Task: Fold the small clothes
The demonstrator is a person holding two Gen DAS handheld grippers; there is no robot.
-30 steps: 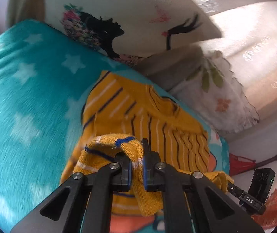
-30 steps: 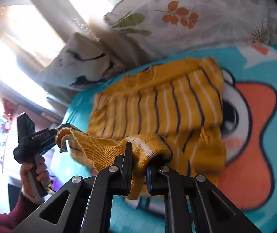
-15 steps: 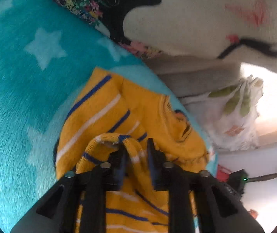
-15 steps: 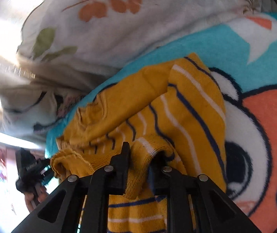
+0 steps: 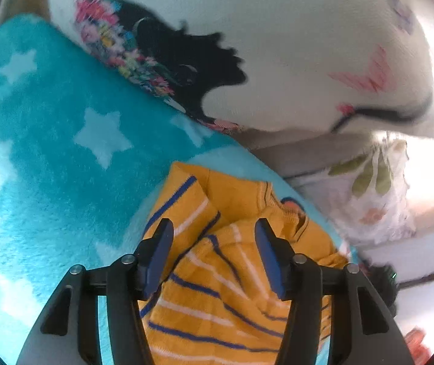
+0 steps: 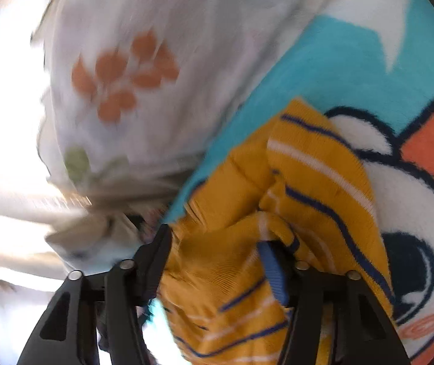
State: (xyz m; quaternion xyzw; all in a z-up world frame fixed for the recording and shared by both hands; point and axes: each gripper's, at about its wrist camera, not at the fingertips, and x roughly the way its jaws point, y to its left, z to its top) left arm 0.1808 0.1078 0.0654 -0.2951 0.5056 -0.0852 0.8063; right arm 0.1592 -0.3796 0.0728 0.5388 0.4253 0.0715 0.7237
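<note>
1. The step in hand looks like letting go after a fold: the hem end of the yellow striped knit sweater [image 5: 217,276] lies doubled up over the chest, close to the neckline [image 5: 290,213], on the teal star-patterned fleece blanket [image 5: 65,152] of a bed.
2. To do it well, I would judge that both claws should lift straight away from the knit without dragging it, since loose knit catches easily on a pad and a snag would pull the fold open.
3. The folded layer sits bunched and crooked rather than flat; smoothing it toward the collar and squaring the edges before any further fold would likely give a tidier result.
4. The left claw [image 5: 214,243] stands spread, its jaws having just been opening. Sweater fabric lies between and below the blue pads [image 5: 159,252], but neither pad presses on it in the left wrist view.
5. The right claw [image 6: 217,252] is likewise spread wide and has just been opening. A rolled lip of the sweater [image 6: 277,231] drapes over the tip of the right-hand pad [image 6: 273,270]; it rests there rather than being pinched, and that is the spot most likely to snag.
6. The white floral-print pillow [image 6: 119,85] lies just beyond the sweater's neck end, and a second printed pillow [image 5: 277,45] beside it, so there is little room to push the garment further that way.
</note>
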